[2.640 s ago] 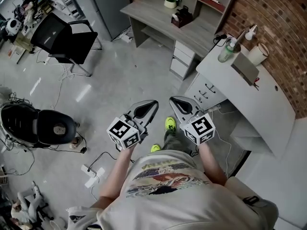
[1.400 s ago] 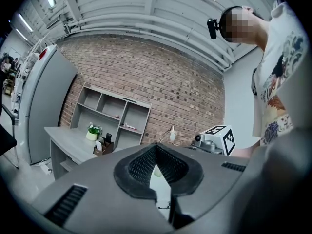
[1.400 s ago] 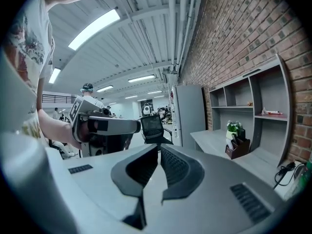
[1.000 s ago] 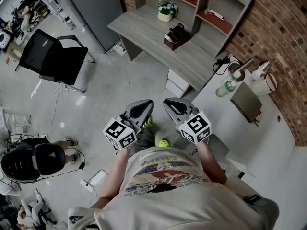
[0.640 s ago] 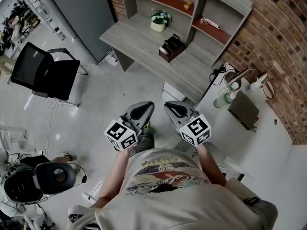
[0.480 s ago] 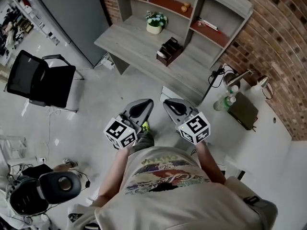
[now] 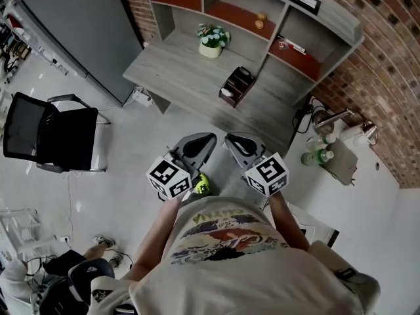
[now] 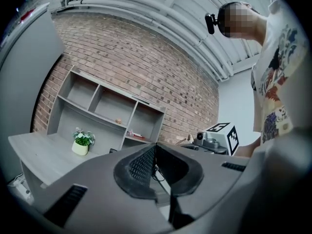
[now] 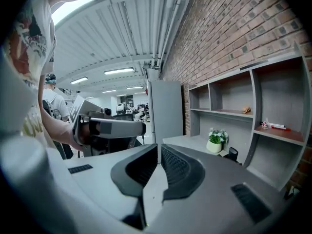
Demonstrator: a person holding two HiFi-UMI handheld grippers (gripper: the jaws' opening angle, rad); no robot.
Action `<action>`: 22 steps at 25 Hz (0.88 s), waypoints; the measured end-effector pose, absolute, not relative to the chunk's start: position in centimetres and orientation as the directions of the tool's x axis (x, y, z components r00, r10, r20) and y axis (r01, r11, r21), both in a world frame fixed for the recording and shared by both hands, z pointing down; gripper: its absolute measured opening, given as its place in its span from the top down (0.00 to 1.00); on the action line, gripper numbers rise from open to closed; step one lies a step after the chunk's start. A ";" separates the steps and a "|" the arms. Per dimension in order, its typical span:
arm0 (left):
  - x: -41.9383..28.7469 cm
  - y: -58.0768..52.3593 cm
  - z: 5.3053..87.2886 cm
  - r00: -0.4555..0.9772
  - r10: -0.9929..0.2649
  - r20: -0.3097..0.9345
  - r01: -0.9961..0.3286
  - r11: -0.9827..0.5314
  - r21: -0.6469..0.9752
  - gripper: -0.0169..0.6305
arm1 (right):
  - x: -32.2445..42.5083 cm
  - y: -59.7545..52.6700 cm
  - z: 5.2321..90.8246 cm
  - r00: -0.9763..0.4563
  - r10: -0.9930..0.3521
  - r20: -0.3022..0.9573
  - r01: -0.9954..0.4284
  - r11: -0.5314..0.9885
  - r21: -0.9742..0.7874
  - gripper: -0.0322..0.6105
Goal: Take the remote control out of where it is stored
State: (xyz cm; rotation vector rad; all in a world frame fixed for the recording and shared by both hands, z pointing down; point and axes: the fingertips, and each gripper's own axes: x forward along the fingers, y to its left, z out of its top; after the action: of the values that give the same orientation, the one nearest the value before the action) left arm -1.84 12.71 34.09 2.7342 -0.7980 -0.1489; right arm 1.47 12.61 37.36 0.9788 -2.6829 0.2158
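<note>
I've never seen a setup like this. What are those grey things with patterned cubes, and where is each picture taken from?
No robot: a person holds two hand-held grippers. The left gripper and right gripper each carry a marker cube. The top-down picture comes from a camera on the person's head; the other two come from cameras riding on each gripper, looking along its jaws. Both pairs of jaws are closed and hold nothing. Ahead stands a grey desk with shelves, bearing a potted plant and a dark organizer box. I cannot tell where the remote control is.
</note>
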 end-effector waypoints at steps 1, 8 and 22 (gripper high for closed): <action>-2.1 12.1 34.1 0.845 -0.534 -0.020 -0.504 -0.808 0.305 0.96 | 1.1 11.9 37.4 -0.727 -0.613 0.309 -0.655 0.755 -0.044 0.94; -4.2 8.8 35.2 0.867 -0.498 -0.021 -0.467 -0.826 0.315 0.96 | -0.9 8.2 38.3 -0.698 -0.641 0.317 -0.684 0.729 -0.031 0.94; -5.7 4.5 35.1 0.851 -0.525 -0.031 -0.488 -0.811 0.323 0.96 | 0.3 4.2 39.0 -0.642 -0.673 0.367 -0.714 0.700 0.033 0.93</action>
State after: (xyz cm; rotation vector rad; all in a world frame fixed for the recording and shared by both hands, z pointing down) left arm -5.73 4.47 35.08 2.7227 -0.7649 -0.1704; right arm 0.29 4.22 38.99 1.0842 -2.5578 0.1621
